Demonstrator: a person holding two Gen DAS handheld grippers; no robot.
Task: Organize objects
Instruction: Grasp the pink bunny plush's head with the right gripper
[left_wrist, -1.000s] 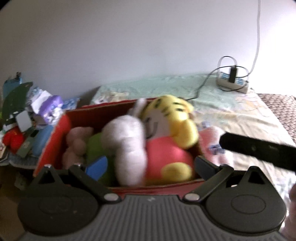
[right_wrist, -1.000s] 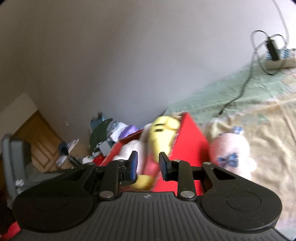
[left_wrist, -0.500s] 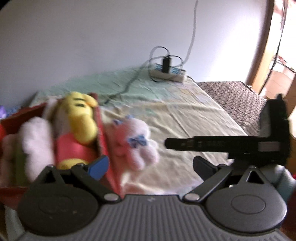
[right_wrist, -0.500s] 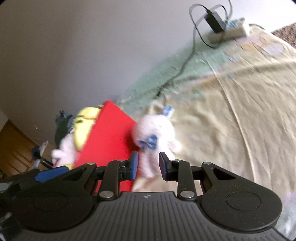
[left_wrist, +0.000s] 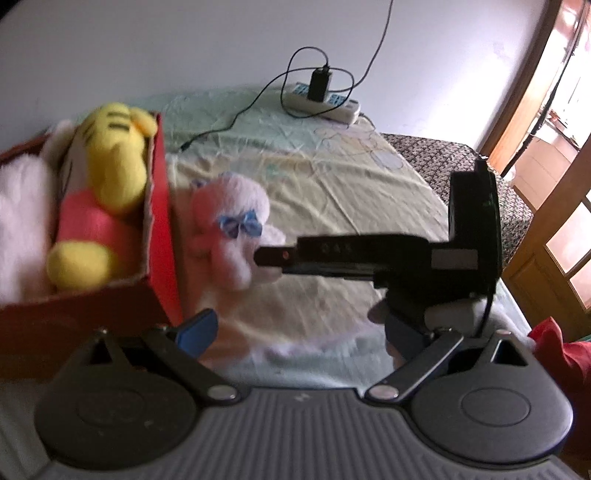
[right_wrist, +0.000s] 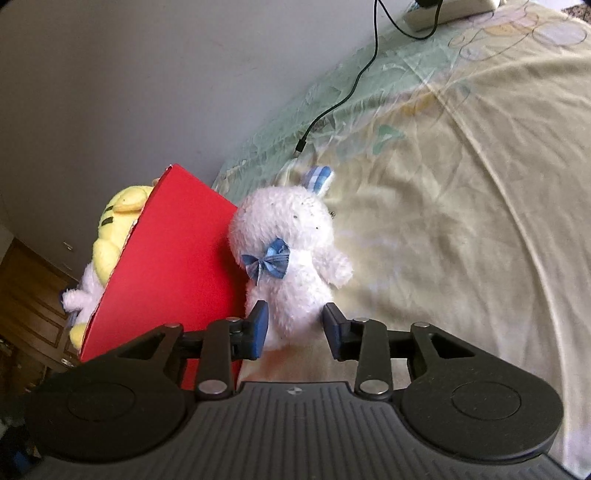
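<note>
Left hand-held gripper (left_wrist: 299, 330) hovers wide open and empty; ahead and to its left sits the red box (left_wrist: 162, 236) of soft toys, the white plush rabbit (left_wrist: 229, 236) just outside it on the bed (left_wrist: 351, 177); only this view shows the box's inside. Right hand-held gripper (right_wrist: 295, 326) is part open, fingers either side of the rabbit's (right_wrist: 291, 266) base, not clamped; close gently and low, then lift clear of the box wall.

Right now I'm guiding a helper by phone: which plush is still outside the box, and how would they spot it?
On the yellow bedsheet, find the red box of plush toys. Against its outer wall lies a white plush bunny, between the right gripper's open fingers. Unlike the yellow tiger inside, it wears a blue bow.
</note>
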